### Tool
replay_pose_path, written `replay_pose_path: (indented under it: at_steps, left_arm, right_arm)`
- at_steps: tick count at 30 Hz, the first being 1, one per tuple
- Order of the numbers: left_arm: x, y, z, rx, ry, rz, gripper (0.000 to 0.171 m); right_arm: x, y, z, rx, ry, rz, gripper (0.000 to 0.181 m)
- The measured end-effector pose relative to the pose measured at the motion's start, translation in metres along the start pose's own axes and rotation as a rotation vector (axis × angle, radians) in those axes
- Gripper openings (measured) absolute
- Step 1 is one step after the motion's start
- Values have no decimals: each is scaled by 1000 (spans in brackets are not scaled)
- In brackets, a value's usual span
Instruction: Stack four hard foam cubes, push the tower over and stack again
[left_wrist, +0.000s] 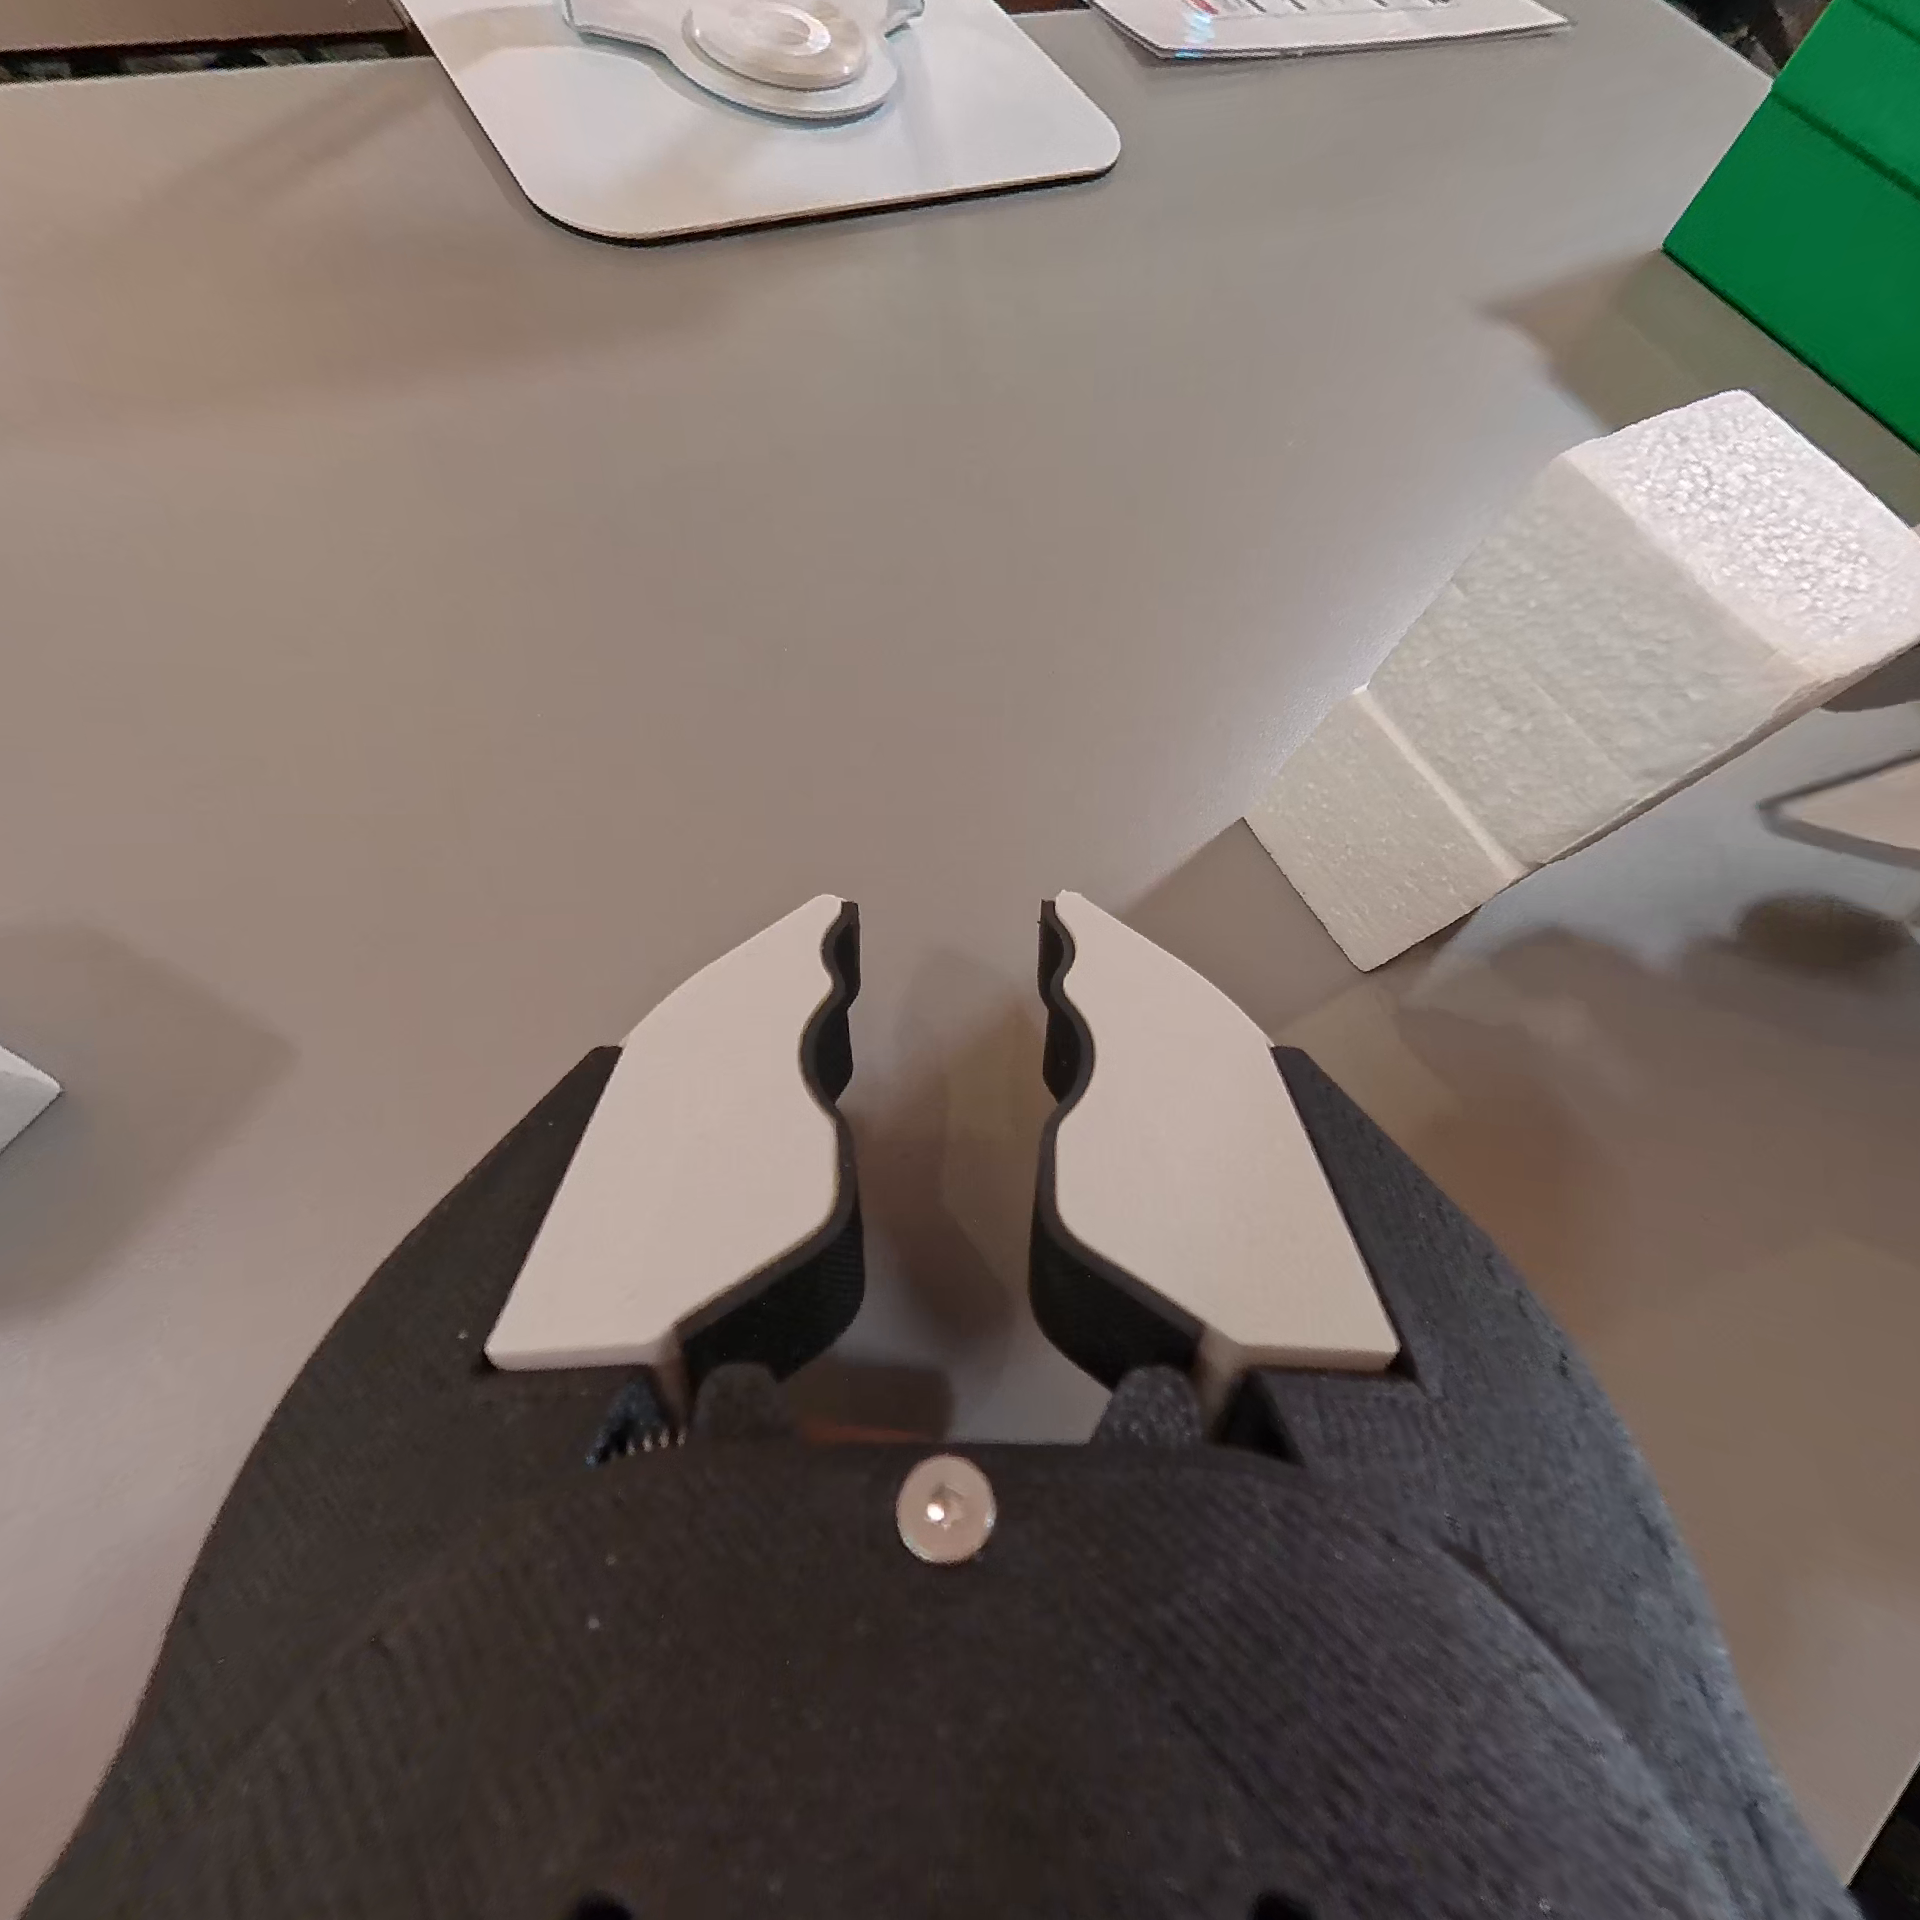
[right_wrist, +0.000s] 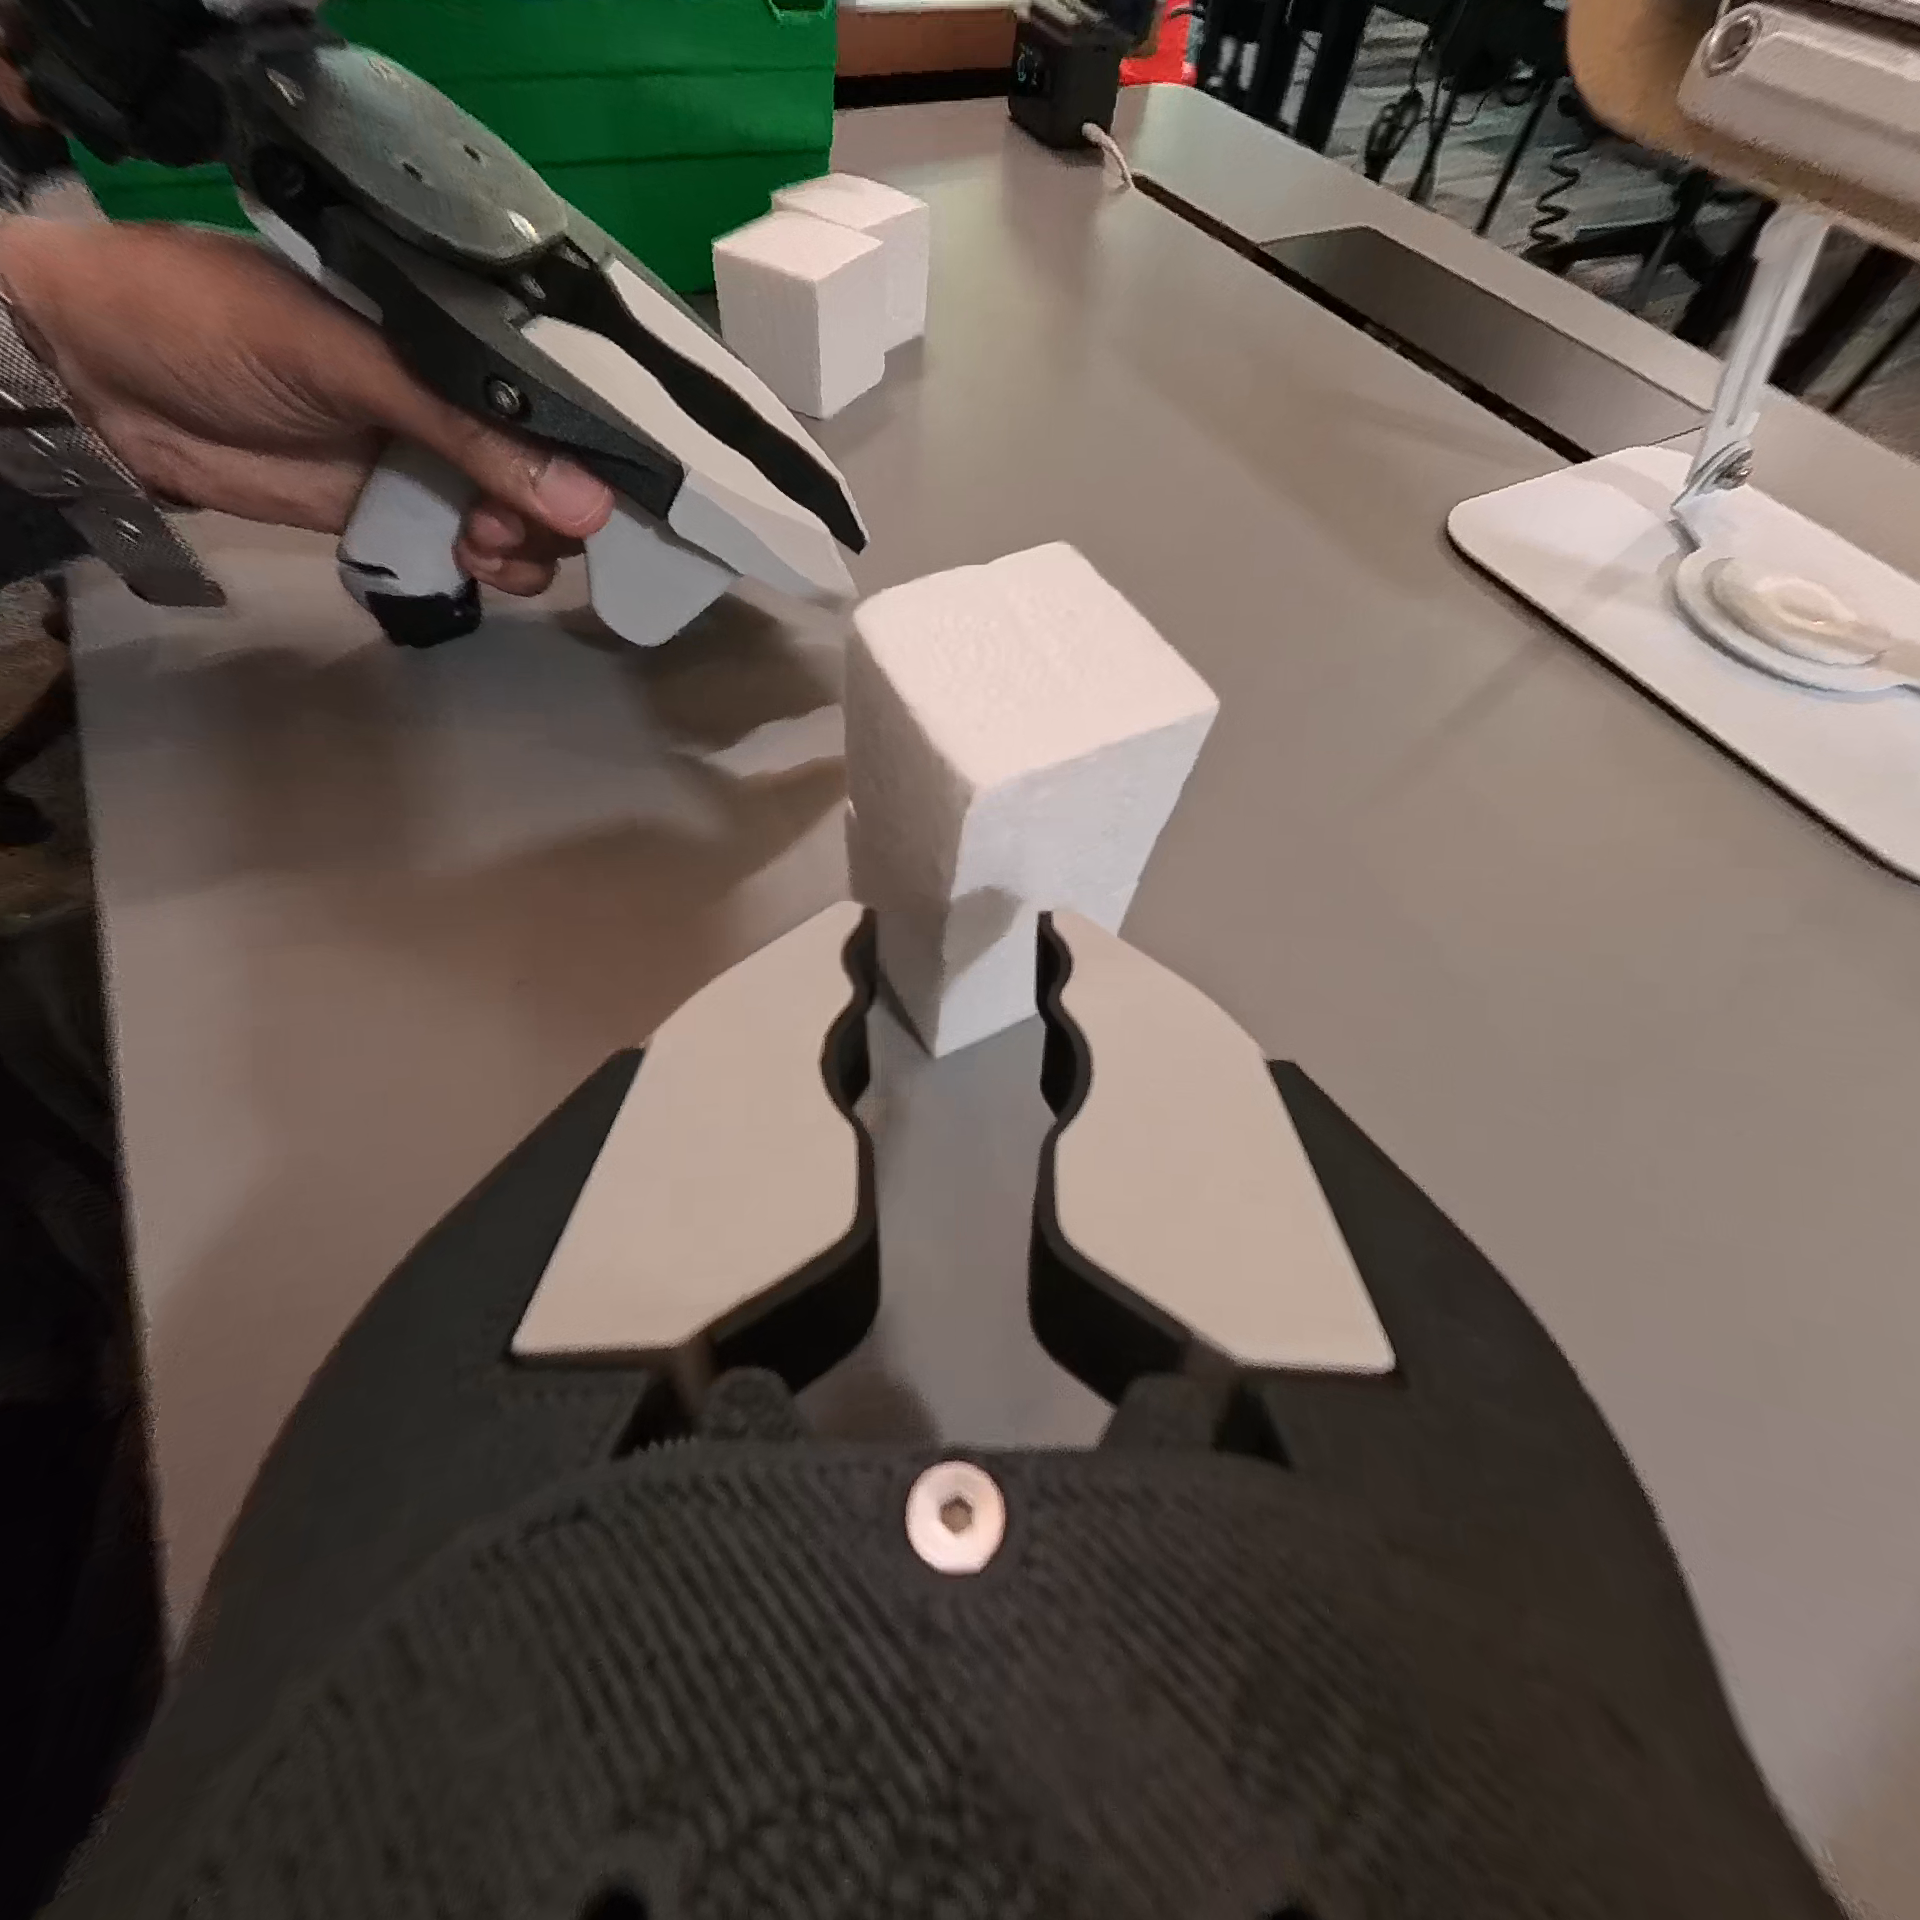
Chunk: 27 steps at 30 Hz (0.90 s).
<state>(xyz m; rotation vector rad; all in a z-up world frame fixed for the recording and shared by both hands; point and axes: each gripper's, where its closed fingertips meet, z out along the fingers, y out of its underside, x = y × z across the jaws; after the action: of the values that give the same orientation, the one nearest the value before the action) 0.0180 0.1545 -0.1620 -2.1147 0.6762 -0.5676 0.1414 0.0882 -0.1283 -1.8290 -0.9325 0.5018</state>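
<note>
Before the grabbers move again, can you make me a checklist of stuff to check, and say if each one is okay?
1. Right gripper has the near foam block between its fingertips: ok. The block's narrow end sits in the gap.
2. Right gripper pressing firmly on the block: cannot tell.
3. Left gripper holding nothing: ok. It is open, with only bare grey table between the fingers.
4. Left gripper apart from the near foam block: cannot tell. In the right wrist view its tip is very near the block's top corner.
5. Second foam block apart from both grippers: ok. It stands farther back by the green box.
</note>
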Motion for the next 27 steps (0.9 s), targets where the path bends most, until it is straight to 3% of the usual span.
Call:
replay_pose_path:
  at_steps: [5,10,11,12,13,15,17,18,22,24,27]
  left_arm:
    - [-5,-7,-4,40,-19,-11,29]
    - [-19,-24,-17,146,-87,-46,26]
    - [-26,-27,-22,166,-118,-58,27]
    - [-33,-29,-26,184,-154,-70,30]
    - [-40,-31,-30,202,-190,-75,30]
    - [-57,-36,-41,238,-273,-85,33]
    - [-76,-40,-55,276,-363,-100,35]
    - [-87,-41,-64,292,-411,-113,36]
    - [-127,-34,-99,333,-547,-210,37]
    - [-141,-29,-107,319,-587,-227,36]
    - [-158,-28,-119,325,-658,-218,33]
  right_arm:
    - [6,-26,-21,168,-62,197,44]
    - [18,-69,-55,370,120,120,51]
    - [2,-81,-61,386,91,92,32]
    - [-24,-92,-62,391,4,43,1]
    - [-47,-102,-59,398,-52,33,0]
    - [-74,-120,-41,426,-34,-9,5]
    - [-79,-134,-13,453,136,-82,65]
    - [-88,-135,4,423,158,-129,57]
    - [-117,-152,69,384,128,-140,64]
    - [-111,-158,105,355,146,-98,58]
    - [-78,-143,167,212,192,89,75]
